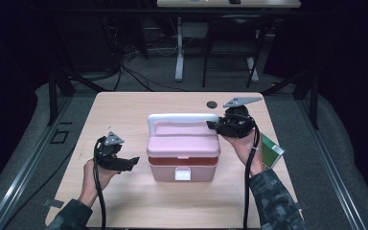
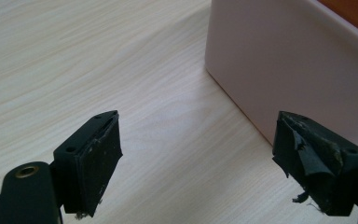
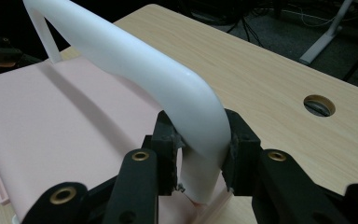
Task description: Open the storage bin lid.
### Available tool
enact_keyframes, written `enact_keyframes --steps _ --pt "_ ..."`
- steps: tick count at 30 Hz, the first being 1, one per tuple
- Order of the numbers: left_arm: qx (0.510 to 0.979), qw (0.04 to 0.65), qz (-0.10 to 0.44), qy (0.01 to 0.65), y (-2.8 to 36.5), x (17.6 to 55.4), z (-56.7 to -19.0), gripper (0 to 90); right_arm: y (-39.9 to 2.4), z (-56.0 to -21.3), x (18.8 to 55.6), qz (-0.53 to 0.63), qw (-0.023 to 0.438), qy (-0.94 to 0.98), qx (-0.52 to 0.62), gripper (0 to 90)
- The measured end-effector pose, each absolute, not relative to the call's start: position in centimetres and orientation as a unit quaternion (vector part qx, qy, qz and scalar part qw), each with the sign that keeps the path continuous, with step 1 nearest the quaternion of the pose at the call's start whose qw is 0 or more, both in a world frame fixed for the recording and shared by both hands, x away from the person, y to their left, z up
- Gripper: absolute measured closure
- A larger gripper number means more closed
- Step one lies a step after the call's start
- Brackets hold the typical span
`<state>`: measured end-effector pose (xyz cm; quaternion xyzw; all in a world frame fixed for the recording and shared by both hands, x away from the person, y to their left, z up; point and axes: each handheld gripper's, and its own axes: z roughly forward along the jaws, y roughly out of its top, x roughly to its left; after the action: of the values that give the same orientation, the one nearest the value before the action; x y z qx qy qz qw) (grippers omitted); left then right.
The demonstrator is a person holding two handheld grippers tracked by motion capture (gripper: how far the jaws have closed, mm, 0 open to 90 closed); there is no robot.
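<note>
Pink box (image 1: 183, 148) sits mid-frame on the worktop (image 1: 124, 115), lid down, white handle (image 1: 182, 118) raised along its back edge. Right claw (image 1: 215, 125) at the handle's right end; in the right gripper view the handle (image 3: 168, 84) sits between both pads, which look to be pressing on it, so the right claw (image 3: 200, 154) is grasping it. Left claw (image 1: 133, 161) lower left of the box, released, jaws wide with nothing between. In the left gripper view the box wall (image 2: 289, 60) is upper right, close to one jaw. Green packet (image 1: 271, 150) at the right edge of the worktop.
</note>
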<state>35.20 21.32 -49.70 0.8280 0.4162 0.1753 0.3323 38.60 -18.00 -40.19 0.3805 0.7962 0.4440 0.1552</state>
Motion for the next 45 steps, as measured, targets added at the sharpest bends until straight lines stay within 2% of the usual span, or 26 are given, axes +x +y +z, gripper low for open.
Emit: enact_keyframes --steps 20,33,42,45 --pt "0.828 0.337 0.171 0.415 21.4 35.3 -49.8 15.3 -18.1 -39.2 40.0 0.446 0.140 0.789 0.398 69.1" --pt "0.821 0.367 0.160 0.408 21.2 35.0 -48.4 15.0 -18.1 -38.6 41.8 0.436 0.115 0.786 0.423 69.0" --pt "0.818 0.408 0.144 0.379 18.9 34.2 -46.1 15.8 -18.1 -38.2 42.2 0.439 0.123 0.783 0.423 69.0" --pt "0.818 0.412 0.143 0.375 17.9 34.3 -45.8 19.5 -18.0 -38.0 42.1 0.439 0.130 0.783 0.421 69.0"
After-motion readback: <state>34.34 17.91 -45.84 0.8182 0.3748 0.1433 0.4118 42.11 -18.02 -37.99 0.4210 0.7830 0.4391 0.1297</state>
